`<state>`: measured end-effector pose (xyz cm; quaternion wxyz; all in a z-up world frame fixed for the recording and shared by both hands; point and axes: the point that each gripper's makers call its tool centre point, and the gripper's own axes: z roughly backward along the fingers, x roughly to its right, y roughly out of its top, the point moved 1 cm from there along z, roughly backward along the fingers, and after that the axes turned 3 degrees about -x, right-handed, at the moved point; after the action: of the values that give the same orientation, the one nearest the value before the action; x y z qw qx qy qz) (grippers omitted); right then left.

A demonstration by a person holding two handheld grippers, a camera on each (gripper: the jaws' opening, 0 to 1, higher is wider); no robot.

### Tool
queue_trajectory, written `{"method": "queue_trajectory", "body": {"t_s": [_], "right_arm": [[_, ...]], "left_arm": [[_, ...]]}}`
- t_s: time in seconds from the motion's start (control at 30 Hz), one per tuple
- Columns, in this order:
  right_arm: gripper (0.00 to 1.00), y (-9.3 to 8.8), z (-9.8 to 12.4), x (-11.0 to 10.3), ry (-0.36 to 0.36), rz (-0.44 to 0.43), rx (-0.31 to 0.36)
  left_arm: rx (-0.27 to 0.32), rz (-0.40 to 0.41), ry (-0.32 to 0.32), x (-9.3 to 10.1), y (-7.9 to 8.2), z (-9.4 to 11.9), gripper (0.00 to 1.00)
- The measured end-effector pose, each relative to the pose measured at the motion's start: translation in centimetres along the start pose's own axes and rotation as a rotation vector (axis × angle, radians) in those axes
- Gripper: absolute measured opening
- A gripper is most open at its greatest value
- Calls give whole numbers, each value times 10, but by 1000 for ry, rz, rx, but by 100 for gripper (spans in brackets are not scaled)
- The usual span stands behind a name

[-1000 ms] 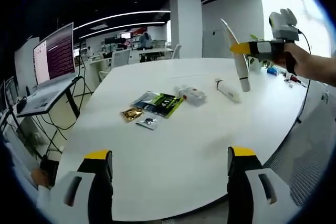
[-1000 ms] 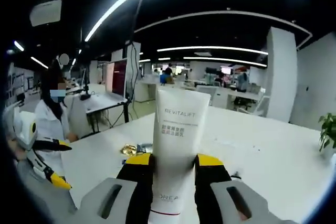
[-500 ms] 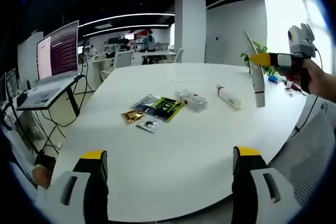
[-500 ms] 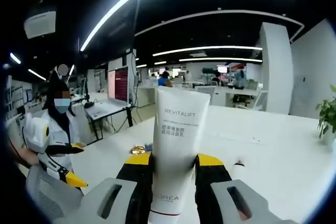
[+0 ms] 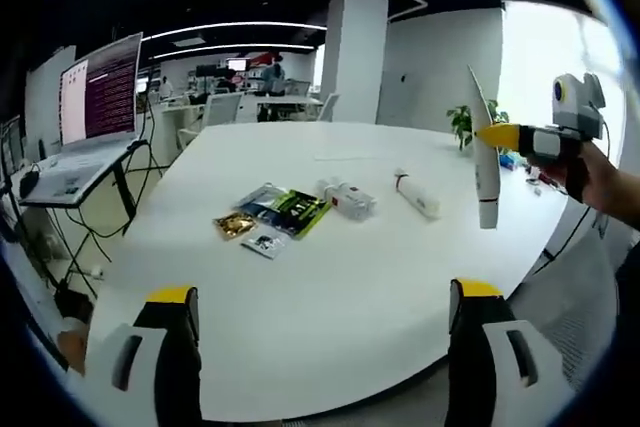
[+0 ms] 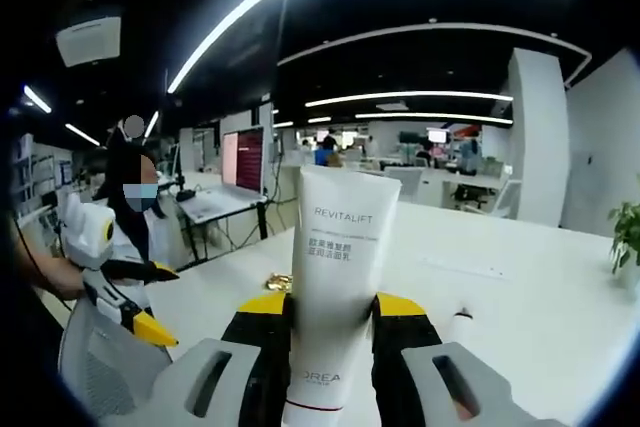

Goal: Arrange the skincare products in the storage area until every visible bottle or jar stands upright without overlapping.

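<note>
My right gripper (image 6: pixel 330 319) is shut on a tall white tube (image 6: pixel 333 287), held upright in the air above the white table (image 6: pixel 520 287). In the left gripper view that right gripper (image 5: pixel 505 135) hangs at the right with the white tube (image 5: pixel 483 162) seen edge-on, cap end down. On the table (image 5: pixel 330 307) lie a white bottle with a red band (image 5: pixel 415 195), a small white product (image 5: pixel 345 197), and flat sachets (image 5: pixel 270 217). My left gripper (image 5: pixel 320 312) stands open and empty near the table's front edge; it also appears at the left (image 6: pixel 125 312).
A laptop on a stand (image 5: pixel 75 127) is at the left of the table. A person (image 6: pixel 125 227) in a white top sits at the left. A potted plant (image 5: pixel 462 122) stands beyond the table. A chair back (image 6: pixel 95 367) sits low left.
The right gripper with the tube has dropped slightly and stands more vertical. Both views shifted a little with the hands; things on the table lie as before.
</note>
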<state>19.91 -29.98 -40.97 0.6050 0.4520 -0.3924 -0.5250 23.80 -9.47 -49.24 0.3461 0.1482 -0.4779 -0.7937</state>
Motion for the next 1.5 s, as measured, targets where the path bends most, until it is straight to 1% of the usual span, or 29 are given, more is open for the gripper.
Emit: {"method": "queue_trajectory", "body": {"t_s": [0.03,0.1,0.13,0.2,0.3,0.4,0.43,0.53,0.67,0.73,0.8,0.83,0.93,0.97,1.0,1.03,1.17,1.33,1.5], "right_arm": [[21,0,-1,-3,6,2,-3],[21,-2,-2,-10,23,3,-7],[21,-1,-3,-13,31,3,-8],[21,-1,-2,-22,49,13,-8],[21,0,-4,-28,66,24,-12],[21,4,-1,-36,84,29,-10],[21,5,0,-39,92,34,-7],[21,8,1,-45,106,47,-3],[21,11,3,-47,110,68,-1],[21,13,4,-48,113,74,2],[21,15,5,-50,117,75,4],[21,15,5,-47,105,78,4],[21,16,7,-43,108,74,9],[21,16,7,-43,106,73,8],[21,16,6,-41,101,77,7],[21,15,6,-40,97,89,3],[21,15,7,-40,94,96,2],[21,19,8,-51,114,120,16],[21,25,8,-64,142,132,35]], "left_arm": [[1,0,-1,0,1,0,98],[22,17,-22,2,9,-1,99],[38,23,-30,5,19,1,99],[54,22,-36,7,27,-1,99],[91,20,-62,17,48,-2,99],[123,34,-97,25,62,-4,99],[136,38,-109,30,70,-2,99],[161,35,-137,42,84,0,99],[185,23,-168,56,96,1,99],[189,25,-189,58,99,-2,99],[196,28,-213,69,105,-2,97],[191,16,-220,71,105,-2,96],[189,17,-223,74,108,-1,95],[197,27,-230,75,110,0,96],[224,59,-243,78,116,2,97],[235,80,-252,79,118,3,98],[236,89,-258,80,123,3,98],[252,113,-298,91,136,1,98],[253,109,-325,104,141,-3,97]]}}
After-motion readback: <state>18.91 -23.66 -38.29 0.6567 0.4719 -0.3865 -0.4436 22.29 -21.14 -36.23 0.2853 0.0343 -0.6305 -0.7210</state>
